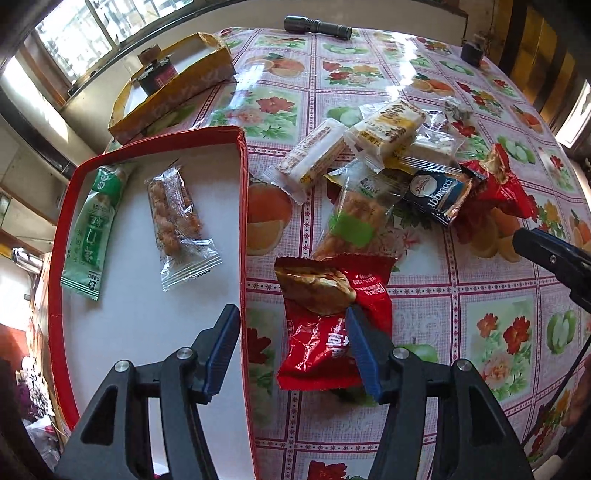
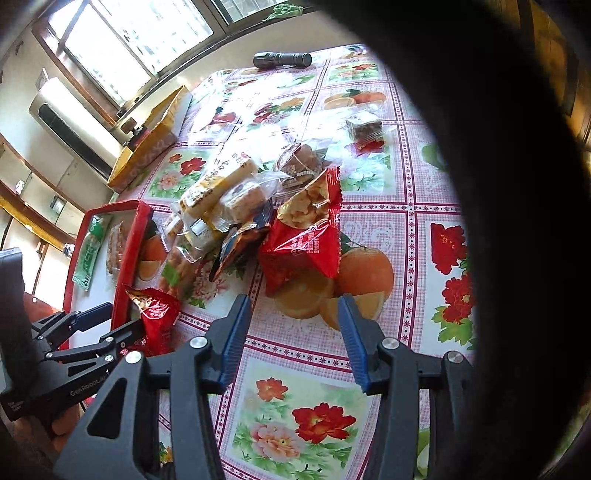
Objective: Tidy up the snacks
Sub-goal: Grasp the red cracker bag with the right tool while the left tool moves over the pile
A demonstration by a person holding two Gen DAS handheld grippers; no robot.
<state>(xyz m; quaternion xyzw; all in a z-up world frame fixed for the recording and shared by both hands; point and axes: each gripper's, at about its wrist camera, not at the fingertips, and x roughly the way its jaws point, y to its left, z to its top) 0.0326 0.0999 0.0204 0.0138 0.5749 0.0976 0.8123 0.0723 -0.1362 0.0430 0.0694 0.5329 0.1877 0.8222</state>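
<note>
My left gripper [image 1: 291,321] is open, straddling the wall of the red tray [image 1: 242,206]; its right finger touches a red snack packet [image 1: 328,325] lying on the table beside the tray. The tray holds a green packet [image 1: 92,229] and a clear packet of nut bars [image 1: 177,221]. A pile of mixed snacks [image 1: 391,162] lies beyond. My right gripper [image 2: 295,310] is open and empty above the tablecloth, just short of another red packet [image 2: 303,240] at the pile's near edge. The left gripper [image 2: 122,321] and its red packet [image 2: 157,314] show in the right wrist view.
A yellow box [image 1: 184,88] with a dark jar stands behind the tray. A black flashlight [image 1: 317,26] lies at the table's far edge. A small dark object [image 1: 472,51] sits far right. The floral tablecloth [image 1: 480,332] covers the table. A dark shape blocks the right wrist view's right side.
</note>
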